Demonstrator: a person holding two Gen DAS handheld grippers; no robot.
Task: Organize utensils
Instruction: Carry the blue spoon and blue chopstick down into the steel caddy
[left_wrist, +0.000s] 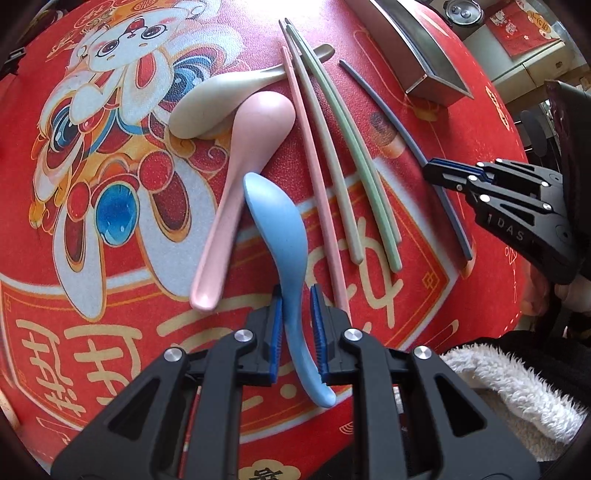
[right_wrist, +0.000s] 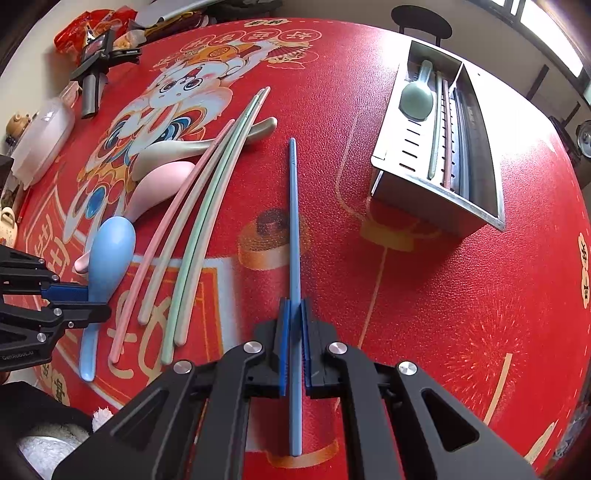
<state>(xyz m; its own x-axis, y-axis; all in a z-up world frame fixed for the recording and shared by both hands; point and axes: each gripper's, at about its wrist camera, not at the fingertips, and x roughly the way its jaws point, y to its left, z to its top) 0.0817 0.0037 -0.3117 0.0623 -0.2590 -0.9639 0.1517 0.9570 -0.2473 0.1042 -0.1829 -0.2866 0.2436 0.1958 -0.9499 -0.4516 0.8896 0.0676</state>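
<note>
My left gripper (left_wrist: 297, 295) is shut on the handle of a blue spoon (left_wrist: 280, 221), which lies on the red mat; it also shows in the right wrist view (right_wrist: 109, 251). My right gripper (right_wrist: 295, 306) is shut on a blue chopstick (right_wrist: 294, 221), seen in the left wrist view (left_wrist: 399, 122) too. A pink spoon (left_wrist: 251, 147), a beige spoon (left_wrist: 214, 103), a pink chopstick (left_wrist: 314, 166), a beige chopstick (left_wrist: 332, 166) and two green chopsticks (left_wrist: 354, 147) lie between the grippers.
A metal utensil tray (right_wrist: 391, 147) stands at the right rear, holding a green spoon (right_wrist: 417, 99) and a green and a pink chopstick. A clear plastic box (right_wrist: 44, 136) and a black tool (right_wrist: 94, 77) sit at the table's far left edge.
</note>
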